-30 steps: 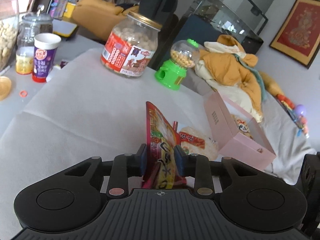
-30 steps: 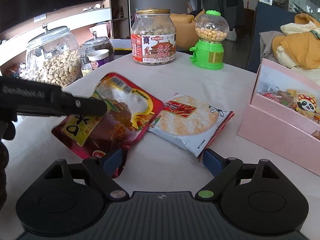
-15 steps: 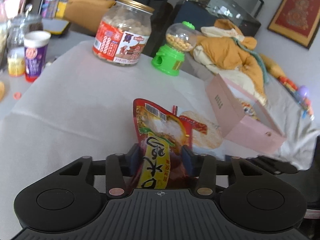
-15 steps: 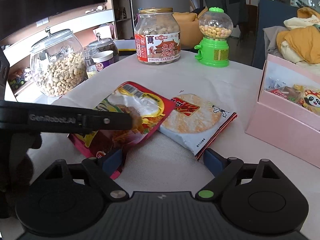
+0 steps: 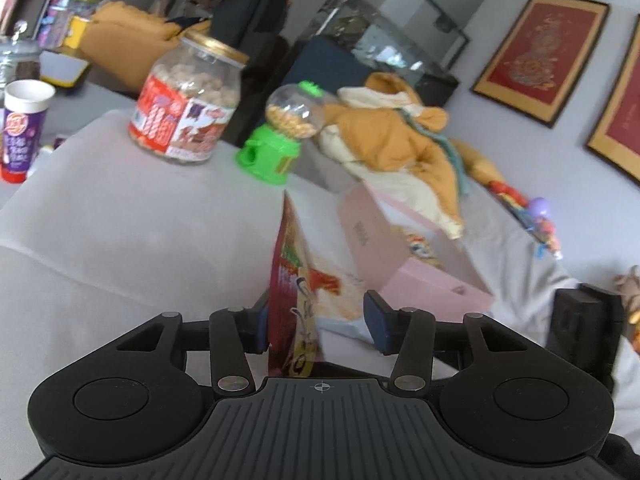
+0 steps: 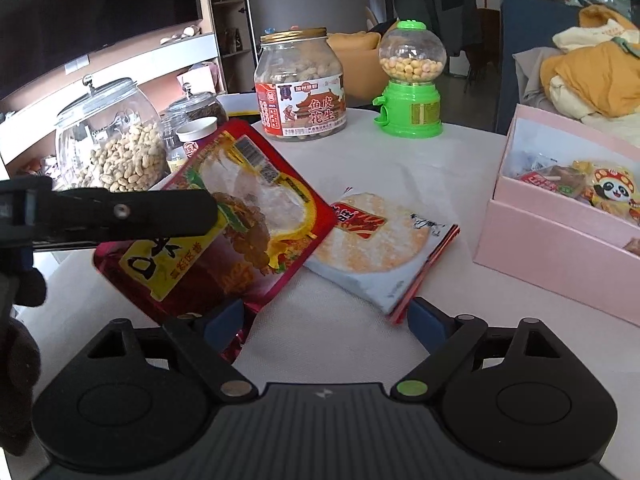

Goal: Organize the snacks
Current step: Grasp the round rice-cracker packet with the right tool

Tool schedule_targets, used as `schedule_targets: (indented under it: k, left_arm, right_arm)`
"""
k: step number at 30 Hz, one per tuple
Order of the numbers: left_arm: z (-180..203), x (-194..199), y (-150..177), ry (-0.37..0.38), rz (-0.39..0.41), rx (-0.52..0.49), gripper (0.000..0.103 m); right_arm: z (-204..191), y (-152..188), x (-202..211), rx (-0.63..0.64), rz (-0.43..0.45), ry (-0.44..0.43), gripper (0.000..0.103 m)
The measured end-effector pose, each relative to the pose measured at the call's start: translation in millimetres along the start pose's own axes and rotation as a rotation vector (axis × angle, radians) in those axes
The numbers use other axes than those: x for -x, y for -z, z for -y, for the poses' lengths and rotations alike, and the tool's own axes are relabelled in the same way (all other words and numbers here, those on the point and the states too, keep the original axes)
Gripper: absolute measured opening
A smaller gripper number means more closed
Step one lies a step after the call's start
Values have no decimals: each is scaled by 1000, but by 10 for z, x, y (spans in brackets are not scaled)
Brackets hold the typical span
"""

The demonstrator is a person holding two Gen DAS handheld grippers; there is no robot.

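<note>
On the desk (image 6: 460, 152): two snack packs, red pouch (image 6: 224, 224) between opening left tongs (image 5: 316, 322), rice cracker pack (image 6: 376, 240) beside; right tongs (image 6: 326, 318) spread, empty.

Matte black ribbed left gripper (image 5: 320, 322): blue pads, silver pivot screws. Right gripper (image 6: 326, 316): same, one green screw. Dark glove (image 6: 18, 364), lower left.

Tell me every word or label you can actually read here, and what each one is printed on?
"鱼皮花生": big characters on the label of the gold-lidded peanut jar.
"口": one large character on the yellow band of the red snack bag; the rest is cut off or covered.
Too small or blurred to read: the rice cracker packet, the purple cup, the pink box side print, and the barcode digits.
</note>
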State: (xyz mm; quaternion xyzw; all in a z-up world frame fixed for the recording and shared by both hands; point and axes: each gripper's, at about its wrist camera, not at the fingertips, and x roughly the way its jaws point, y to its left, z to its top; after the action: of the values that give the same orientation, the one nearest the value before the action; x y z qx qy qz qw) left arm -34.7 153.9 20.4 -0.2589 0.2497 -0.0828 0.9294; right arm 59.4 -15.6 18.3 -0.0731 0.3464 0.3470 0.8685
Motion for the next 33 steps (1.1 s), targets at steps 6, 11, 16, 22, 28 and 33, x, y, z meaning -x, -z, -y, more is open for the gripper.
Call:
schedule_targets:
  k: [6, 11, 16, 22, 28, 33]
  left_arm:
    - [-18, -233, 70, -29, -80, -22, 38]
    - [-230, -146, 73, -59, -62, 94, 26]
    - [-394, 220, 31, -180, 72, 67, 24]
    - [-639, 319, 76, -184, 101, 162, 25]
    - [-552, 327, 88, -187, 128, 118, 25]
    - [-551, 323, 98, -197, 128, 114, 25]
  right_arm:
    - [-34, 9, -4, 13, -2, 4, 90]
    - [-35, 15, 2, 15, 1, 1, 90]
    - [149, -34, 237, -47, 81, 69, 90]
    - [608, -121, 197, -187, 63, 313, 76]
    - [181, -123, -41, -94, -36, 114, 74]
    - [-189, -305, 74, -22, 7, -8, 83]
